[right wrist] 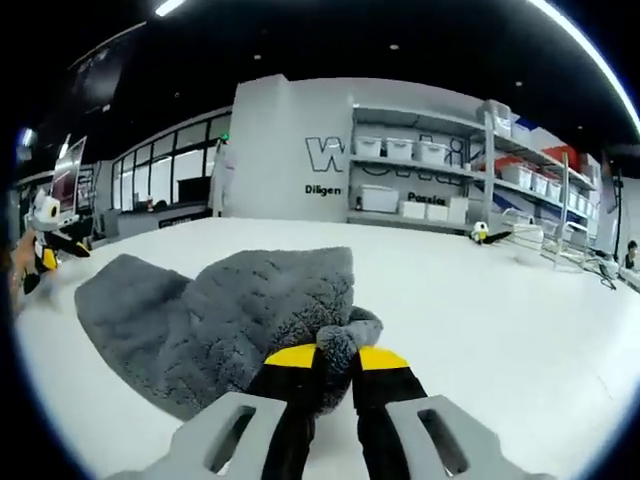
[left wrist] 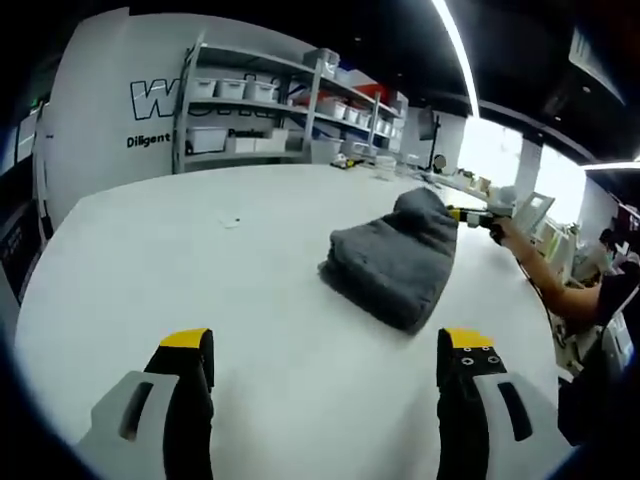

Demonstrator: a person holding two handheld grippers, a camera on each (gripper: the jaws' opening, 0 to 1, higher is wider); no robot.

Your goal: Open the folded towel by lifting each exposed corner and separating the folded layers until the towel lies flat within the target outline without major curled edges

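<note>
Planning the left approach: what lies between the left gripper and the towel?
In the left gripper view, only bare white table separates the open left gripper from the grey towel.

Bright ceiling light strips, sharp pictures, edges fisheye-bent.

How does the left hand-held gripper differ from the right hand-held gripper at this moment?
The left hand-held gripper has its jaws wide apart and holds nothing; the right hand-held gripper is shut on a corner of the grey towel. The left one hangs short of the towel; the right touches it. Both have yellow-tipped black fingers.
</note>
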